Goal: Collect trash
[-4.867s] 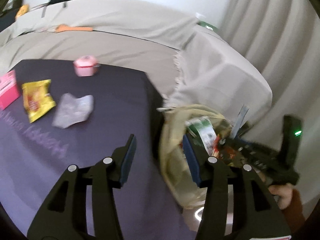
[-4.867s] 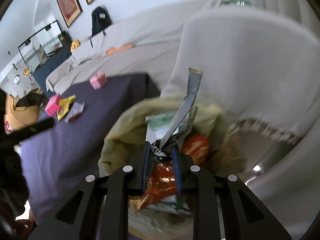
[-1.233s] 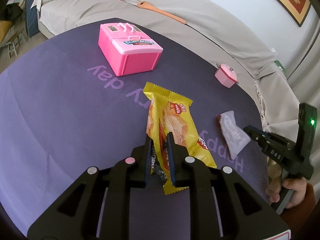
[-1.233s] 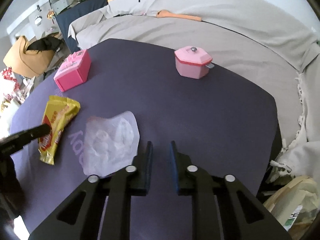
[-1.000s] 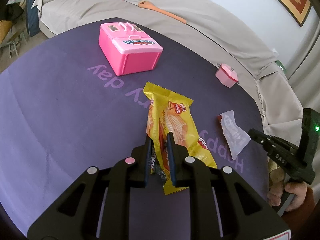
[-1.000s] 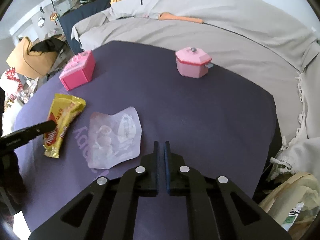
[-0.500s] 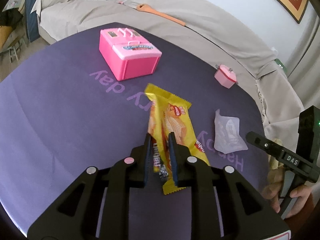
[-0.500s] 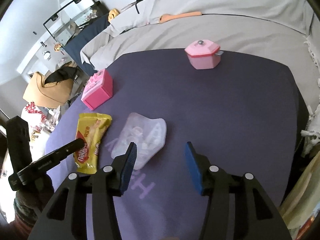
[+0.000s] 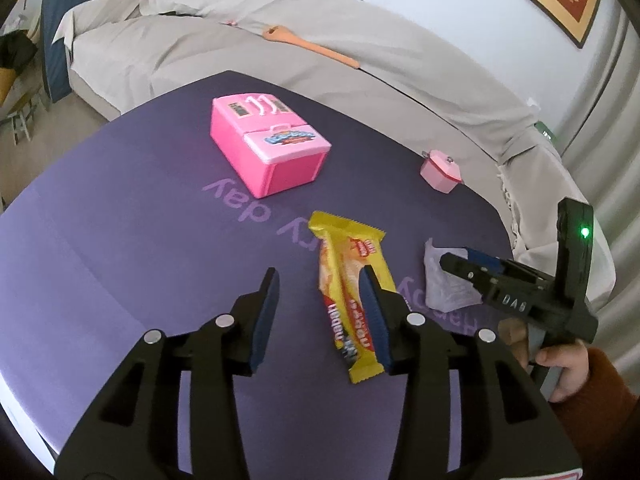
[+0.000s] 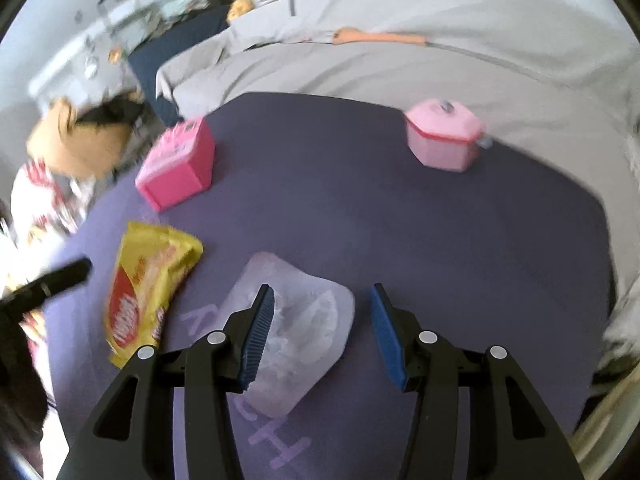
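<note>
A yellow snack wrapper (image 9: 352,288) lies on the purple table (image 9: 120,248). My left gripper (image 9: 320,312) is open just above it, its right finger over the wrapper and its left finger over bare table. The wrapper also shows in the right wrist view (image 10: 148,280). A clear crumpled plastic wrapper (image 10: 304,328) lies under my right gripper (image 10: 322,328), which is open with its fingers on either side of it. In the left wrist view the plastic wrapper (image 9: 440,284) sits under the right gripper's tip (image 9: 464,264).
A pink toy box (image 9: 268,152) and a small pink toy pot (image 9: 440,170) stand on the table's far side. A sofa under a beige cover (image 9: 360,72) with an orange spoon (image 9: 308,44) lies behind. The table's right edge is beside the right gripper.
My left gripper was shut on the yellow wrapper and has now opened over it. My right gripper opened half a second ago and has moved down over the clear plastic wrapper.
</note>
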Motion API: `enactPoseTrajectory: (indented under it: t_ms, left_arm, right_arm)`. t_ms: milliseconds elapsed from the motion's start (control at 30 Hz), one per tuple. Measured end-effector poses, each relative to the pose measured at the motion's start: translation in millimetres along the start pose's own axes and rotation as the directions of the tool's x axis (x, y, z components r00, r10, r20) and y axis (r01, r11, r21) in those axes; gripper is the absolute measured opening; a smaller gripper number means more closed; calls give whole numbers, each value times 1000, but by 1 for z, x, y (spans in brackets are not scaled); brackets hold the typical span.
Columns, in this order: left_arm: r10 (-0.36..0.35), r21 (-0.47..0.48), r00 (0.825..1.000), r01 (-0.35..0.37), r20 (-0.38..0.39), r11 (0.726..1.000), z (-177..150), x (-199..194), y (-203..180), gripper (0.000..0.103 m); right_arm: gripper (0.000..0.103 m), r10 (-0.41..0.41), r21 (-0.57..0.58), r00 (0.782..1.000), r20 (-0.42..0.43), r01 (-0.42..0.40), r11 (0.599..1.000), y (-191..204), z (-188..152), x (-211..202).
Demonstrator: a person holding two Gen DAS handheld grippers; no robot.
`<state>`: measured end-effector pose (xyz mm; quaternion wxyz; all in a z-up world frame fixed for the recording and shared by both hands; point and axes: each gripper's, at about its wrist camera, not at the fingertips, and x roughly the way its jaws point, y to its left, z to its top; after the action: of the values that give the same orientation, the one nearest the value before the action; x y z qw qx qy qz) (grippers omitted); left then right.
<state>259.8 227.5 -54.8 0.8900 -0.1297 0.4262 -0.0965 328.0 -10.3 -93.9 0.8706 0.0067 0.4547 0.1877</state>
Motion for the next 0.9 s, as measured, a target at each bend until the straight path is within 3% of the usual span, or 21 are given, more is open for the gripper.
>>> enactPoseTrajectory:
  t_ms: [33, 67, 100, 200, 567, 633, 700, 900]
  left_arm:
    - [1, -1, 1000, -1, -2, 1000, -1, 0, 2, 40]
    - [1, -3, 1000, -1, -5, 1000, -2, 0, 3, 40]
    - [2, -4, 1000, -2, -6, 1000, -3, 0, 3, 40]
    - [-4, -12, 1000, 4, -12, 1000, -6, 3, 2, 40]
    - [50, -26, 998, -51, -50, 998, -1, 42, -14, 39]
    - [58, -25, 996, -60, -63, 998, 1, 48, -17, 19]
    - [72, -4, 996, -73, -60, 997, 3, 47, -25, 9]
    - [46, 56, 998, -49, 42, 997, 17, 3, -69, 6]
  right_arm:
    - [39, -14, -37, 1000, -4, 14, 999, 7, -1, 0]
    - [22, -13, -60, 1000, -10, 12, 998, 11, -1, 1]
    - [12, -34, -95, 999, -15, 33, 995, 17, -2, 1]
    - [5, -24, -110, 1000, -13, 22, 994, 22, -6, -5]
    - [4, -43, -35, 991, 124, 47, 998, -10, -4, -90]
    - [4, -52, -24, 989, 137, 56, 998, -16, -7, -103]
    - [4, -71, -23, 985, 155, 75, 997, -23, -12, -117]
    - [4, -94, -1, 969, 227, 96, 995, -44, -21, -168]
